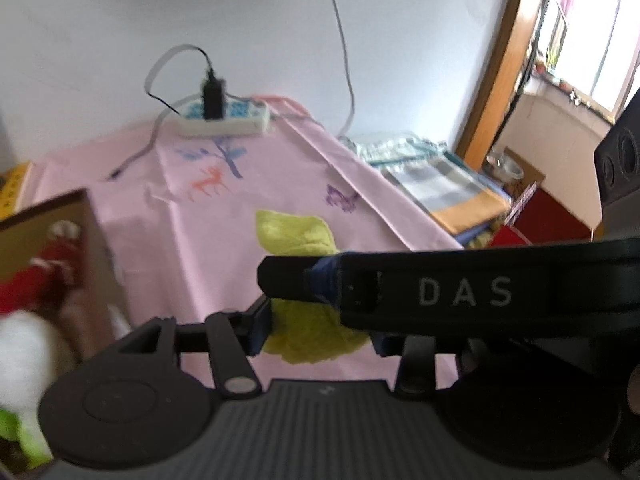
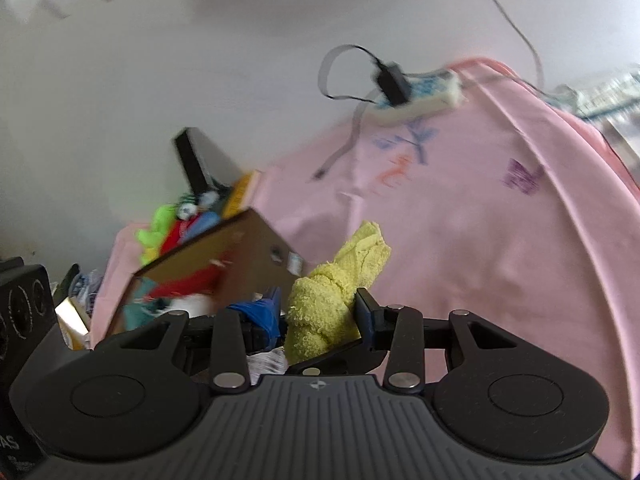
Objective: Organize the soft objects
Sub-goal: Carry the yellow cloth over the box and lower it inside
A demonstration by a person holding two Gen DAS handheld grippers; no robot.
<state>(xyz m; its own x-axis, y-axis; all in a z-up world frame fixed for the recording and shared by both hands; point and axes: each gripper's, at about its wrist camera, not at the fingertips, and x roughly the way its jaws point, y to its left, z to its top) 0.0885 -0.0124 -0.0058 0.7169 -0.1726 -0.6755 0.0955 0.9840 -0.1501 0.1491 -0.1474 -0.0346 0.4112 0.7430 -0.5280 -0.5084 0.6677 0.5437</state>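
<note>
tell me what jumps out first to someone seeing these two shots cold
The yellow towel, bunched between the fingers of the right gripper low in the right wrist view, stands out against the pink printed cloth over the table. To its left, a cardboard box holds bright plush toys in green, red and blue. At the back by the wall lies a white power strip with a black plug in it.

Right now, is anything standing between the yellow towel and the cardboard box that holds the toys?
Nothing visible does. The yellow towel, held in the right gripper, is just beside the cardboard box. Only the box's own near wall lies between the towel and the toys inside.
</note>
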